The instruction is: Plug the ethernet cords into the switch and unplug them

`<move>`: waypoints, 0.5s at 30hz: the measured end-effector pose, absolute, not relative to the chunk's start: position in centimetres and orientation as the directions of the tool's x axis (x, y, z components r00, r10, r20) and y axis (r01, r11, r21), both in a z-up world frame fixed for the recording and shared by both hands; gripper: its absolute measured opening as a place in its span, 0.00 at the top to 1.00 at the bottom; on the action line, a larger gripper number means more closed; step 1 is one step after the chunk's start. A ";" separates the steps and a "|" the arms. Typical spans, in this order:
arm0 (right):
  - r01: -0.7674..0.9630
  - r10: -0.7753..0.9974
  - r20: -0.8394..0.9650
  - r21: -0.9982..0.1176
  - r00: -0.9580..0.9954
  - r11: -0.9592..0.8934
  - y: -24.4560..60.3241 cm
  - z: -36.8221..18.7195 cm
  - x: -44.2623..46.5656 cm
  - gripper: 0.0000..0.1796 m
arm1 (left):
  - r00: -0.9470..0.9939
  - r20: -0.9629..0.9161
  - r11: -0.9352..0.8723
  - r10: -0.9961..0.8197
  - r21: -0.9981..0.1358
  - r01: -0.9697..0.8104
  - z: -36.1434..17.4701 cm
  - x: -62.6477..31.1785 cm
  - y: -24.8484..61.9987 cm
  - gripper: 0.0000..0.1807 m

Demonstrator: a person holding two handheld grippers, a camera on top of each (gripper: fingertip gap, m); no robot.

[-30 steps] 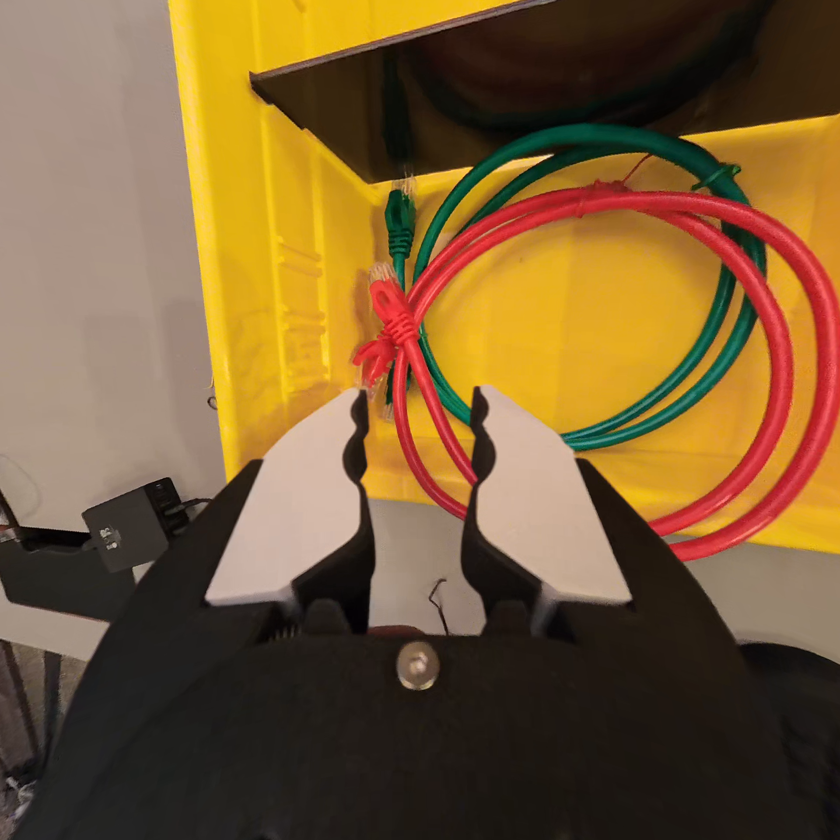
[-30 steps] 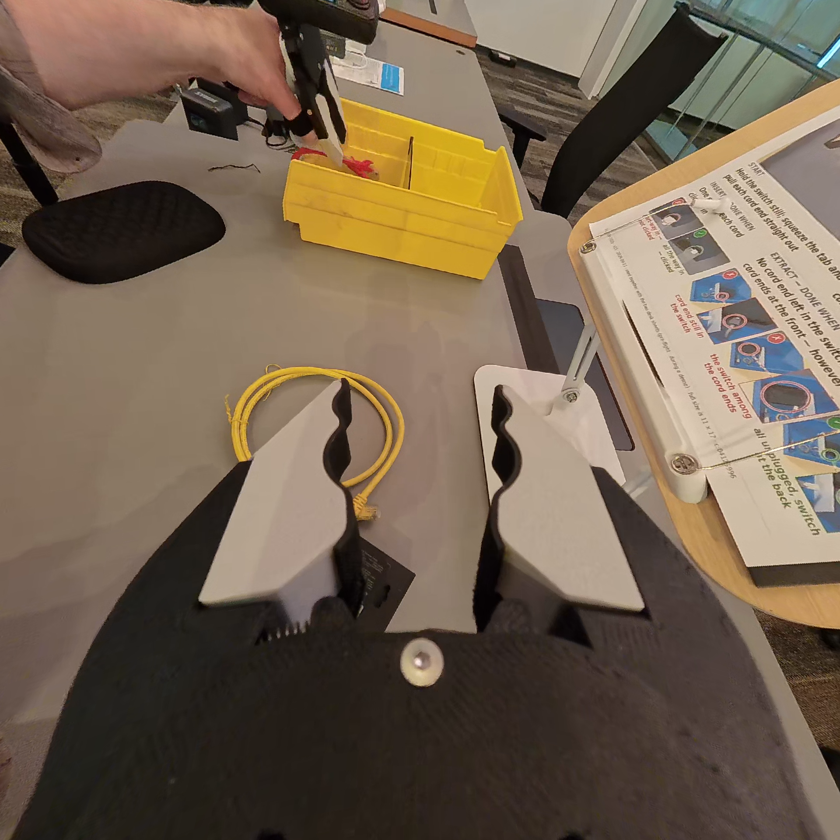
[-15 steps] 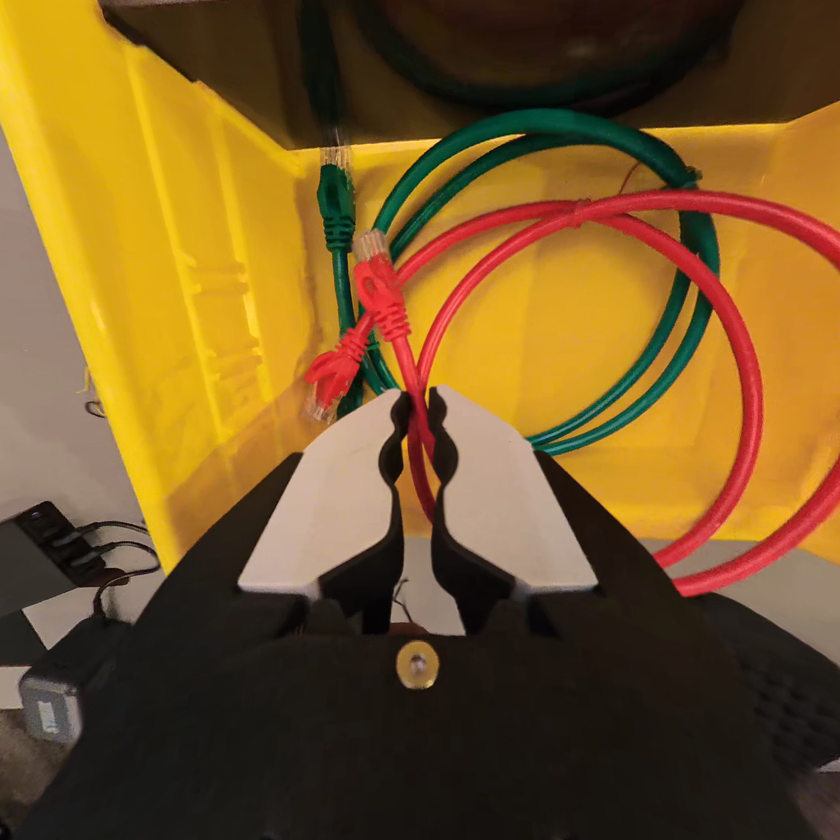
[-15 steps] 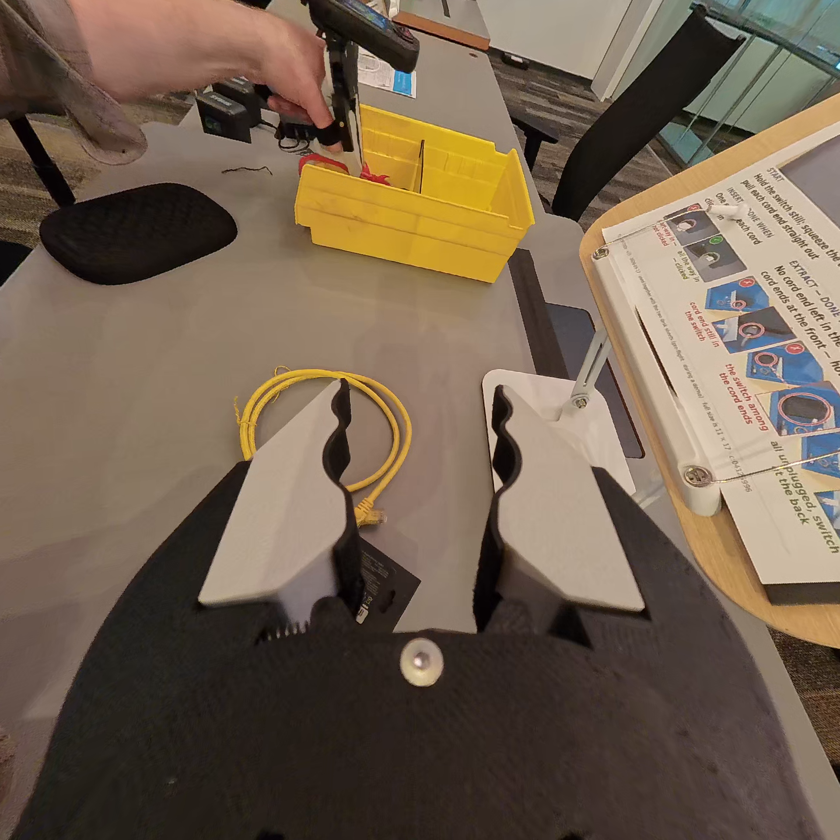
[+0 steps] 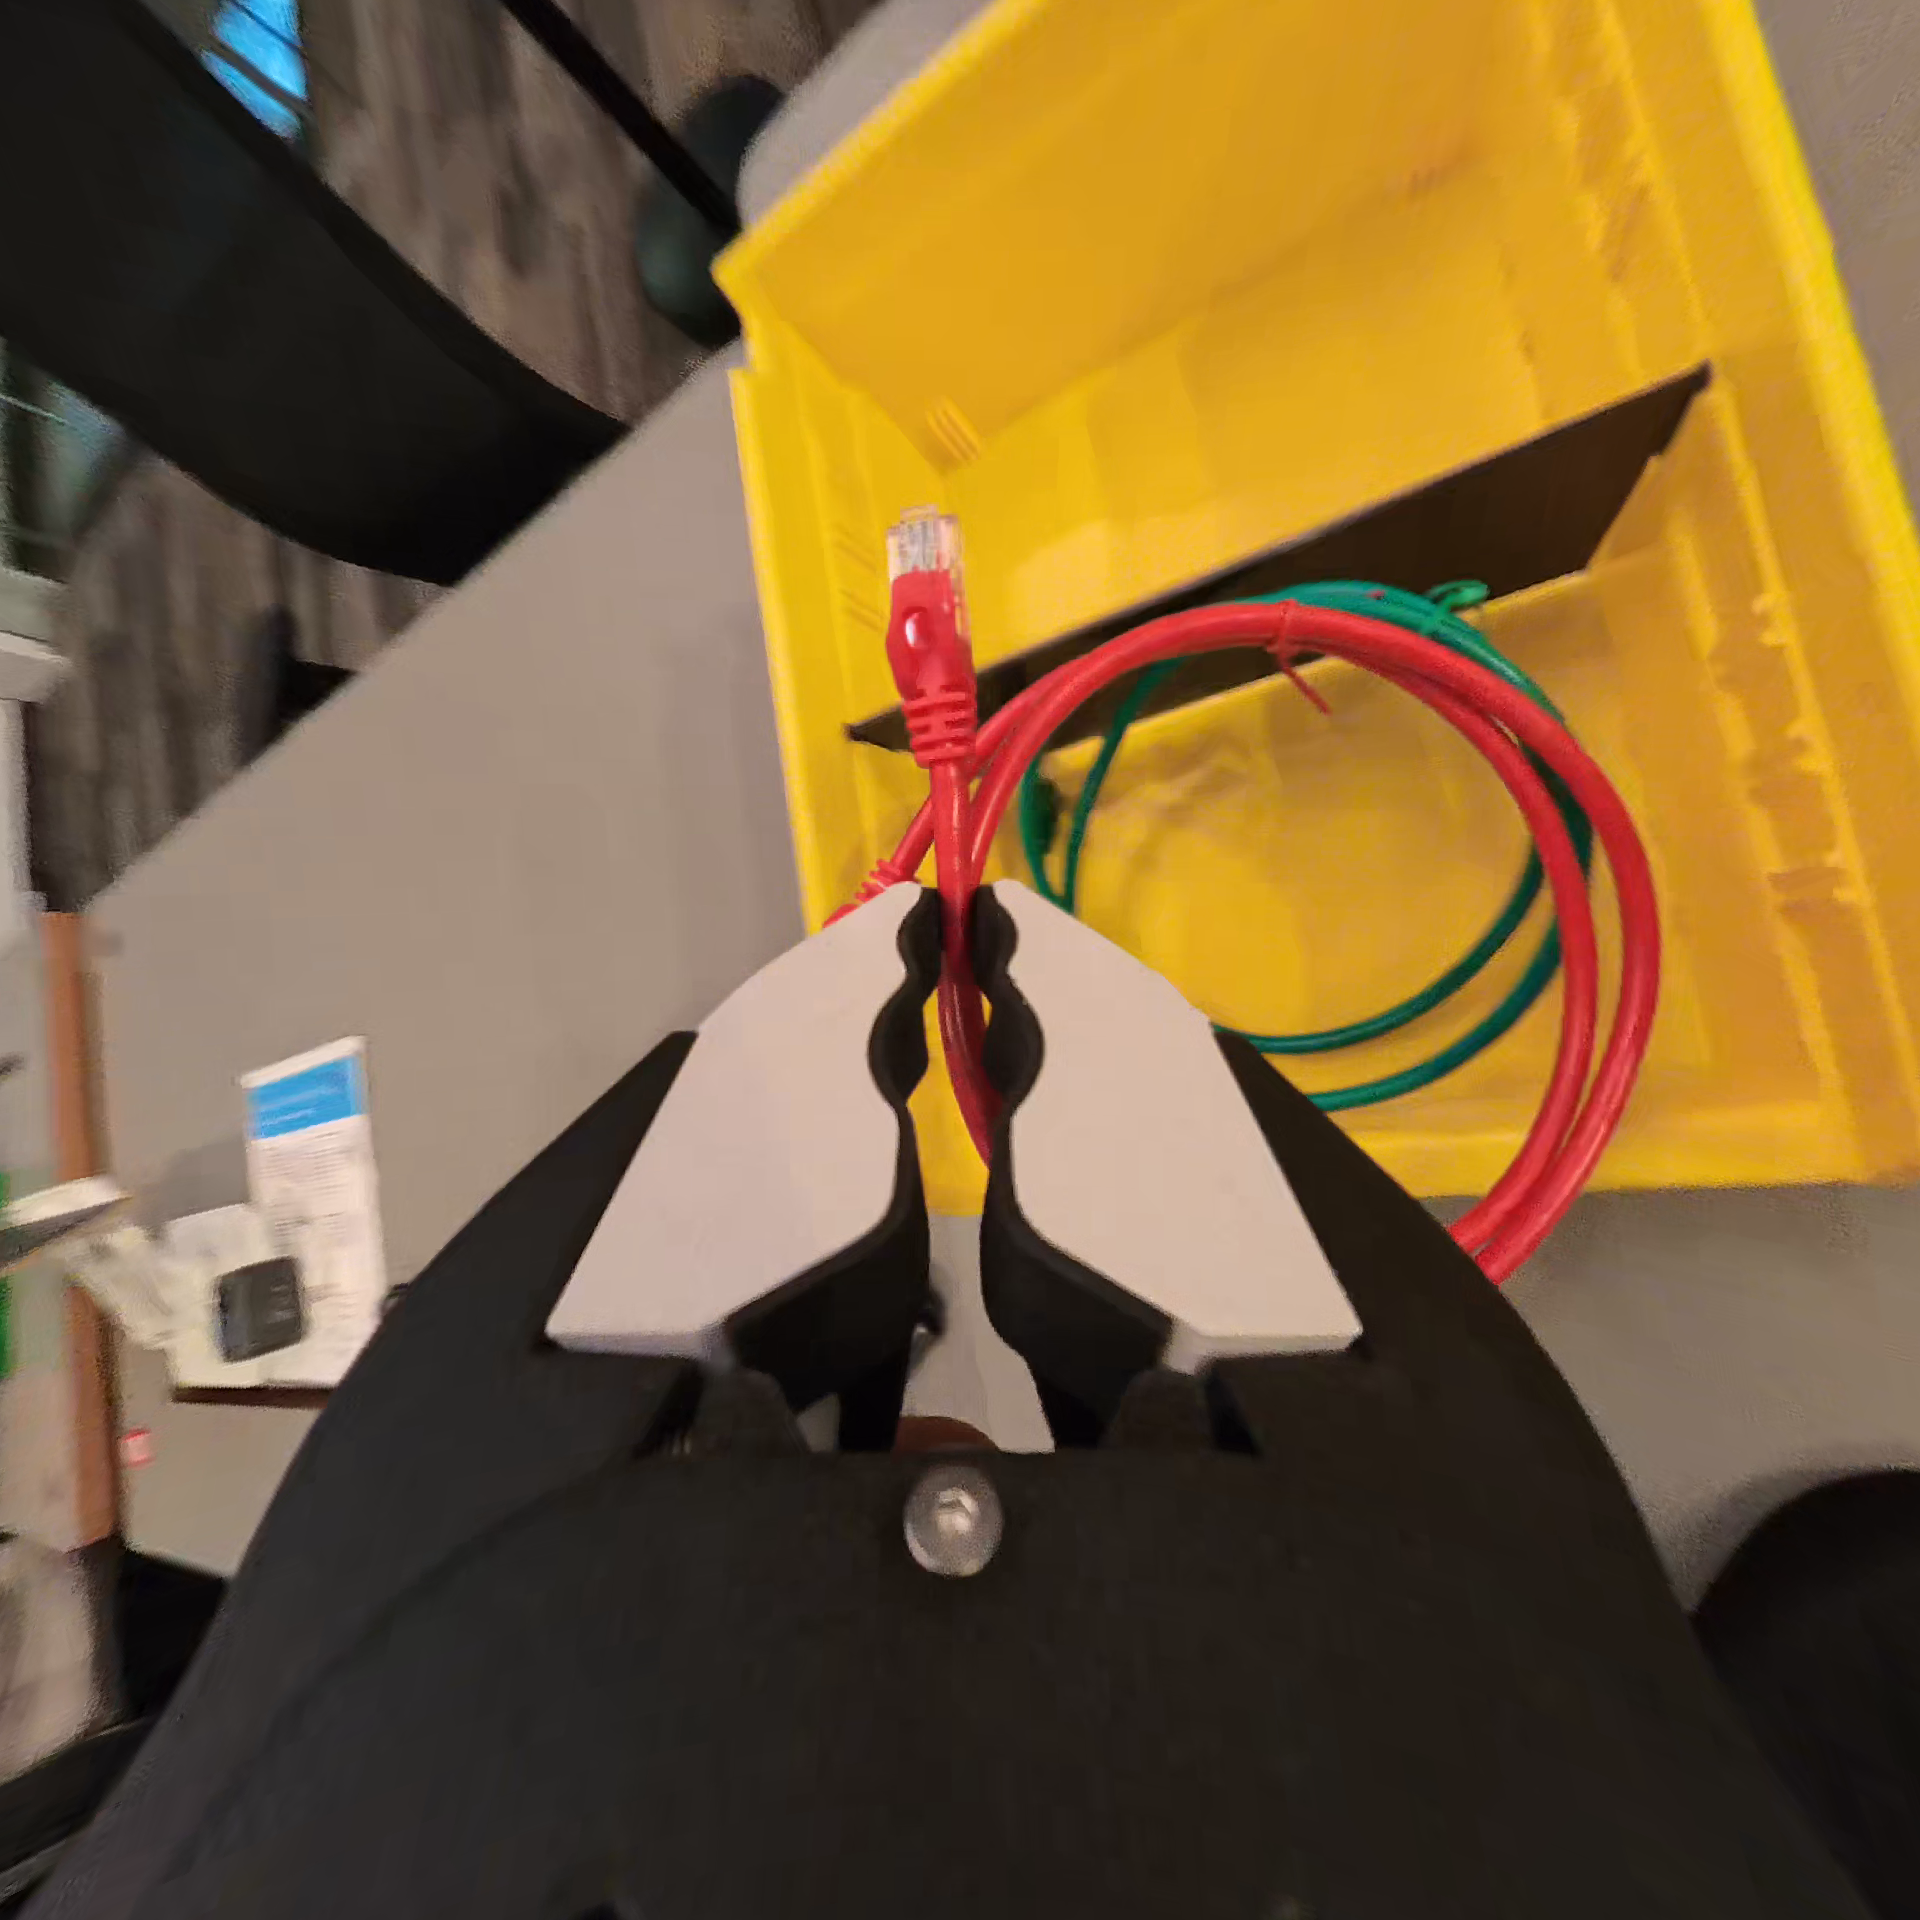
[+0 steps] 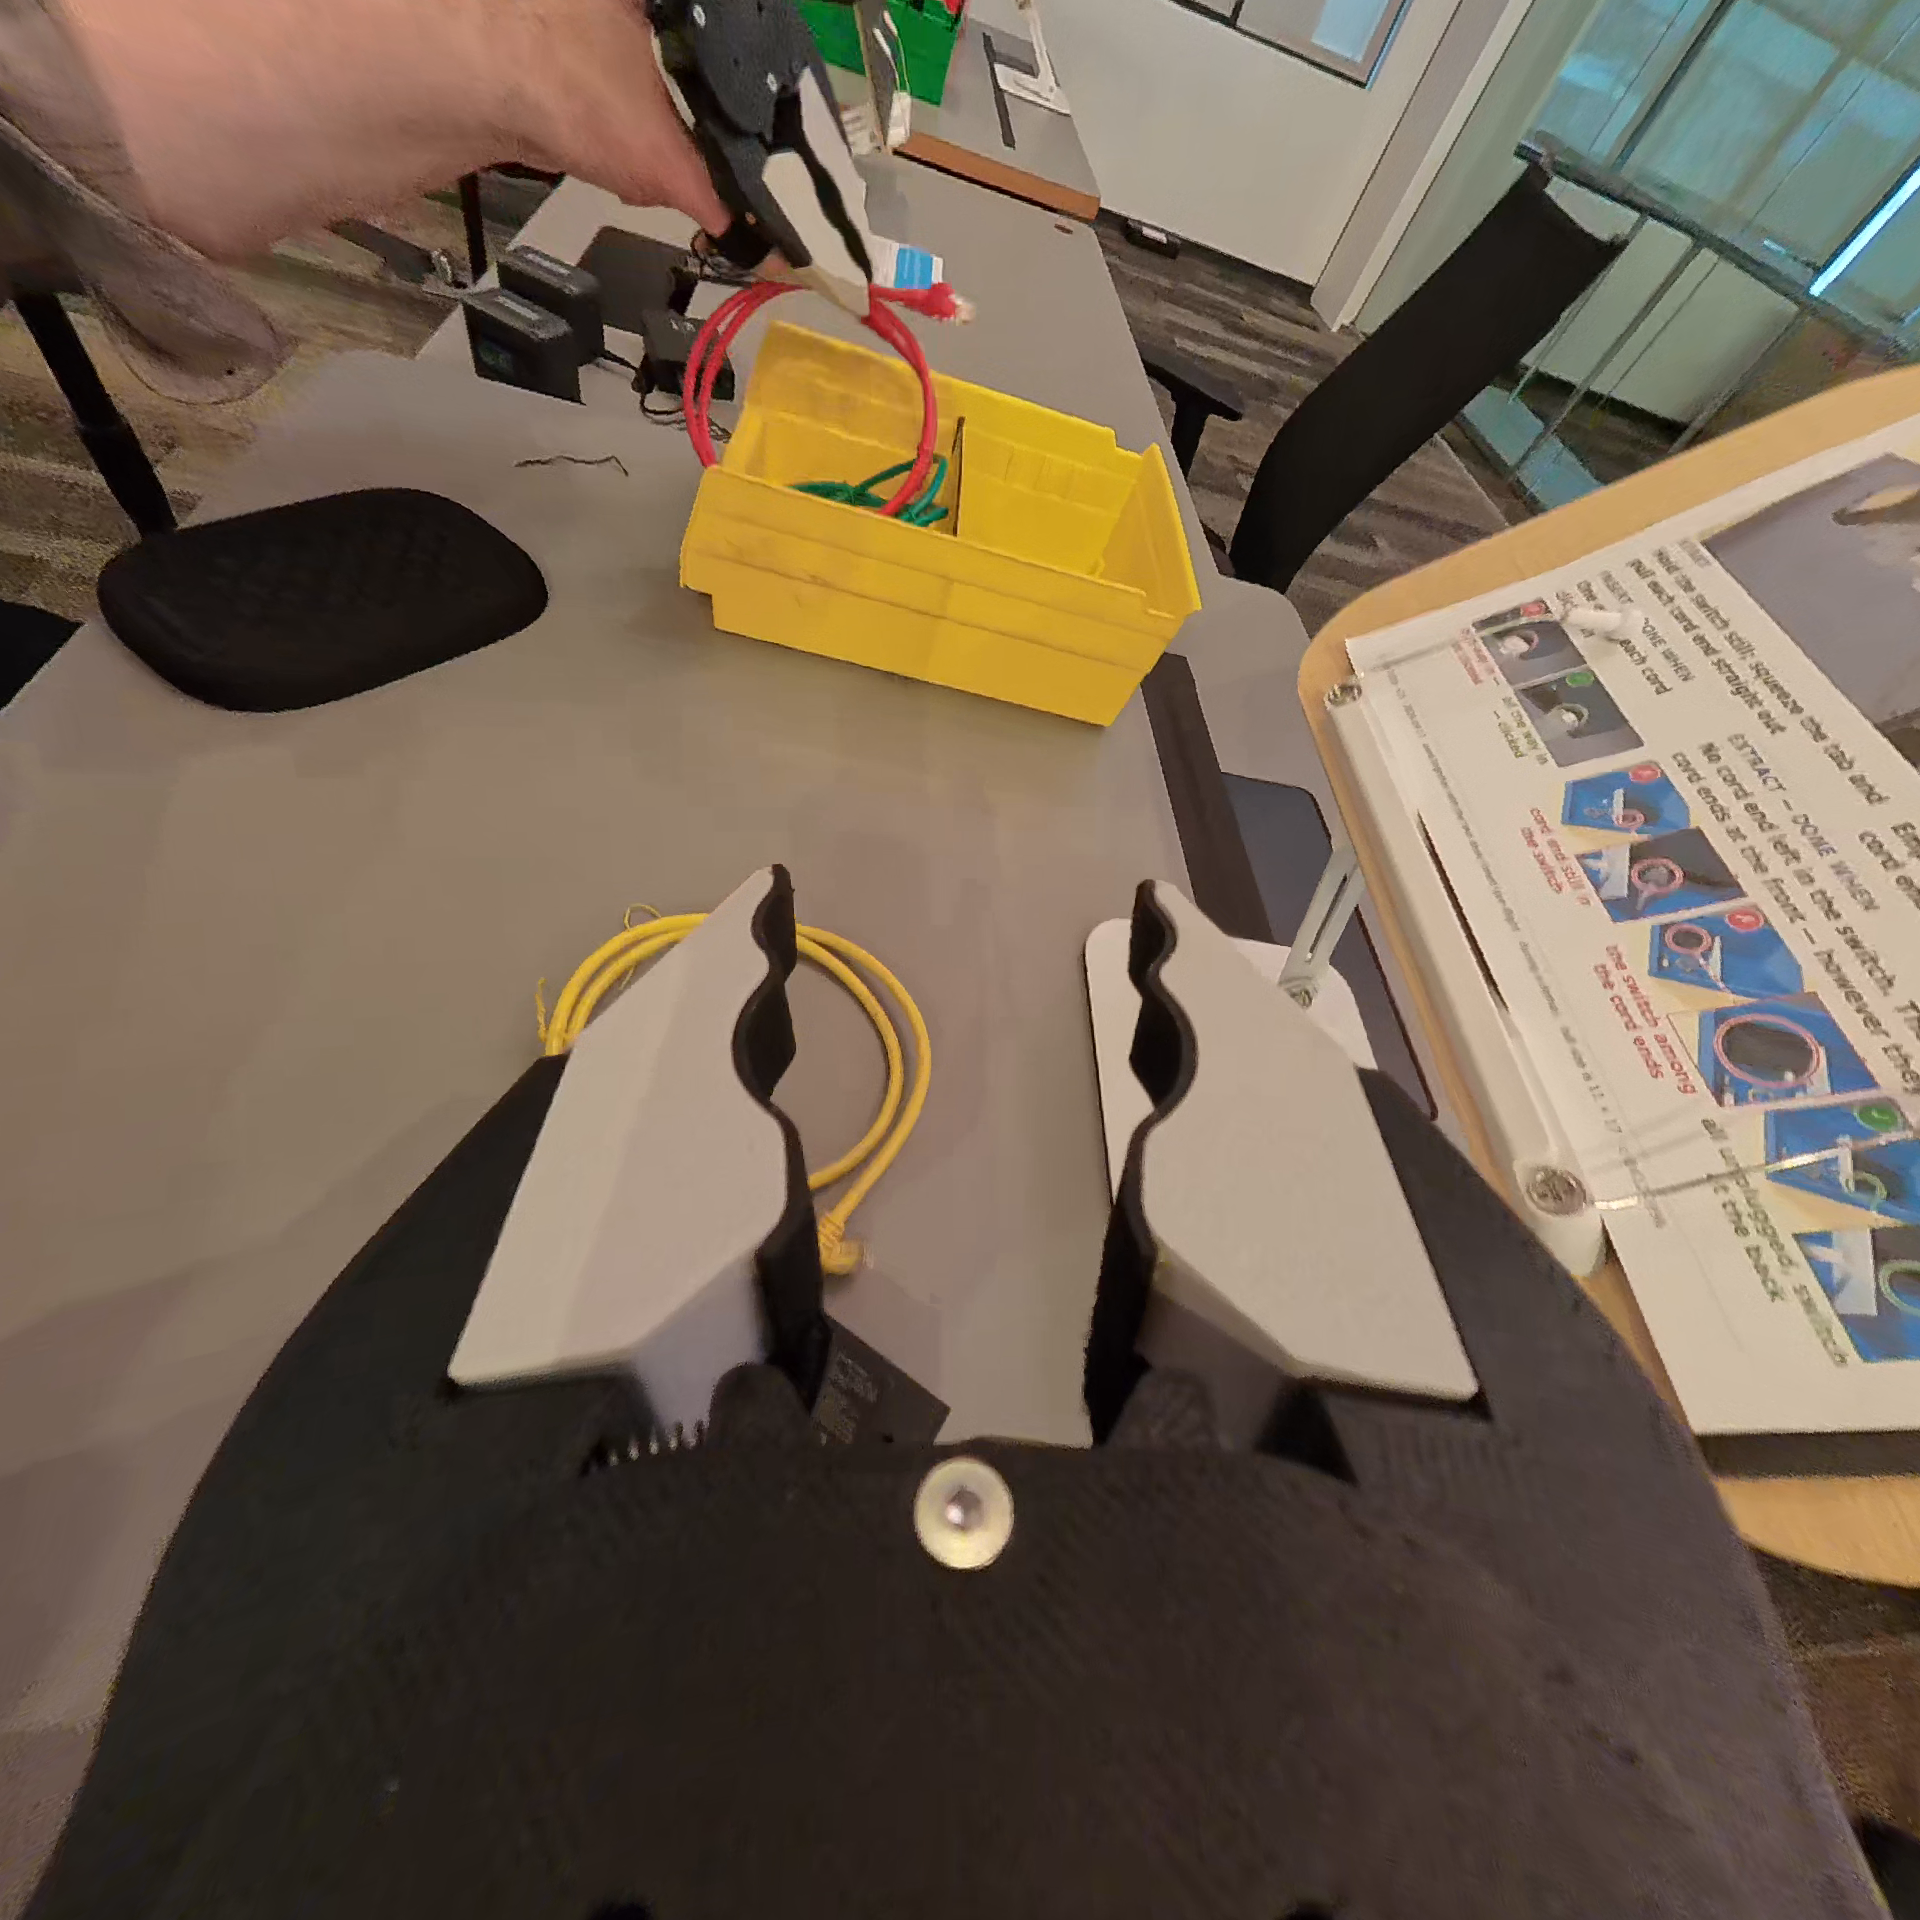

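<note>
My left gripper [image 5: 951,914] is shut on the red ethernet cord [image 5: 1590,904] just below its plug [image 5: 928,613], which points up. The red coil hangs lifted above the yellow bin [image 5: 1299,239]. The right wrist view shows it too: the left gripper [image 6: 857,296] holds the red cord [image 6: 707,364] above the bin [image 6: 935,623]. A green cord [image 5: 1455,1049] stays in the bin's near compartment. My right gripper [image 6: 961,914] is open and empty over the grey table. A coiled yellow cord [image 6: 894,1039] lies under its left finger. A black flat device, perhaps the switch [image 6: 873,1397], shows between the fingers.
A black padded rest [image 6: 312,592] lies at the left. A white stand base [image 6: 1117,977] holds an instruction sheet [image 6: 1662,935] on a wooden side table. Black adapters [image 6: 540,322] and a black chair [image 6: 1403,364] stand beyond the bin. About 50 cm separates my left fingertips from my right.
My left gripper closed on the red cord and lifted it up out of the bin, tilting its view. The right gripper stayed open, nearly still.
</note>
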State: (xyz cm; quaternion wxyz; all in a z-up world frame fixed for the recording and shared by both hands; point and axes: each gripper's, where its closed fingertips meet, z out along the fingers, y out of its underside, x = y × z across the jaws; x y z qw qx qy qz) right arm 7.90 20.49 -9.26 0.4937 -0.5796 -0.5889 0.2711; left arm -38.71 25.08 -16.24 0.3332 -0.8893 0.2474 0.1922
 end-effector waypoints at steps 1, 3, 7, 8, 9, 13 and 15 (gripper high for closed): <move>0.412 0.947 0.278 -0.891 0.163 0.190 20.5 -9.0 7.5 0.63 | 0.781 -0.552 -0.629 -0.292 -0.505 -0.592 -14.8 -38.5 25.1 0.97; 0.396 0.941 0.297 -0.893 0.165 0.213 20.3 -8.4 6.6 0.61 | 0.725 -0.625 -0.562 -0.288 -0.502 -0.657 -11.9 -37.4 24.9 0.97; 0.336 0.934 0.321 -0.906 0.155 0.255 19.4 -7.0 4.7 0.59 | 0.628 -0.729 -0.465 -0.271 -0.472 -0.749 -6.3 -34.5 24.3 0.97; 0.333 0.935 0.323 -0.906 0.146 0.261 19.1 -6.9 4.3 0.59 | 0.601 -0.754 -0.441 -0.266 -0.459 -0.771 -5.0 -33.7 24.2 0.97; 0.336 0.934 0.327 -0.904 0.140 0.266 18.9 -6.9 4.0 0.59 | 0.579 -0.772 -0.424 -0.264 -0.446 -0.788 -3.8 -33.0 24.1 0.97; 0.359 0.934 0.336 -0.893 0.125 0.273 18.7 -7.4 3.1 0.59 | 0.521 -0.814 -0.380 -0.256 -0.410 -0.829 -0.8 -31.1 24.4 0.97; 0.359 0.938 0.328 -0.893 0.110 0.270 18.5 -7.6 2.6 0.60 | 0.474 -0.844 -0.406 -0.250 -0.353 -0.843 -1.2 -31.6 24.8 0.97</move>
